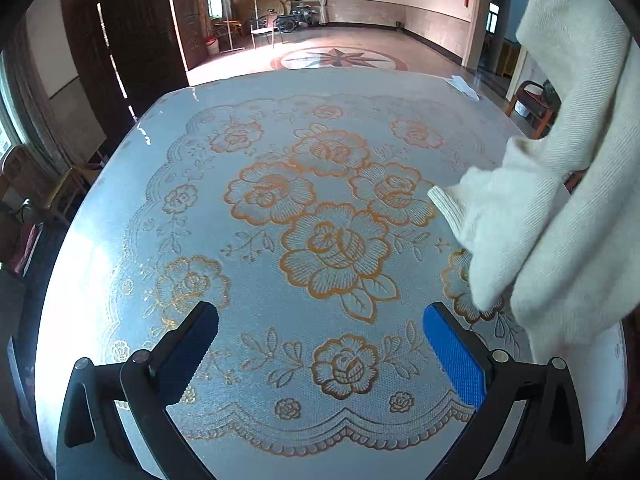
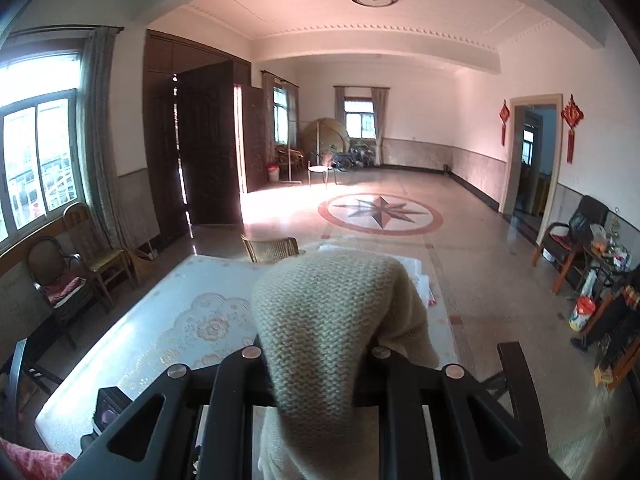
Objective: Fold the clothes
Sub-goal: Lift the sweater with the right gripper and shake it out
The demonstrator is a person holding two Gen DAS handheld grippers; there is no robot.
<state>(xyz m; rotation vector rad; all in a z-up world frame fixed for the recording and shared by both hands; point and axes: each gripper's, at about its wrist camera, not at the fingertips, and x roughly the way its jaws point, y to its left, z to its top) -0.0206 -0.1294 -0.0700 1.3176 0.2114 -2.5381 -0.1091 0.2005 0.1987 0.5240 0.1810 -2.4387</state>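
A cream knitted garment (image 1: 560, 208) hangs at the right of the left wrist view, its lower folds and a ribbed cuff touching the table (image 1: 280, 88). My left gripper (image 1: 320, 340) is open and empty, low over the near part of the table, left of the garment. In the right wrist view the same knit (image 2: 324, 320) bunches between and over the jaws of my right gripper (image 2: 316, 360), which is shut on it and holds it up above the table (image 2: 168, 304). The fingertips are hidden by the cloth.
The table has a pale floral cover with orange roses. A small white paper (image 1: 464, 87) lies at its far right corner. Wooden chairs (image 2: 68, 276) stand left of the table, a wicker chair (image 2: 272, 248) beyond it, and a dark chair and cluttered shelf (image 2: 576, 236) at right.
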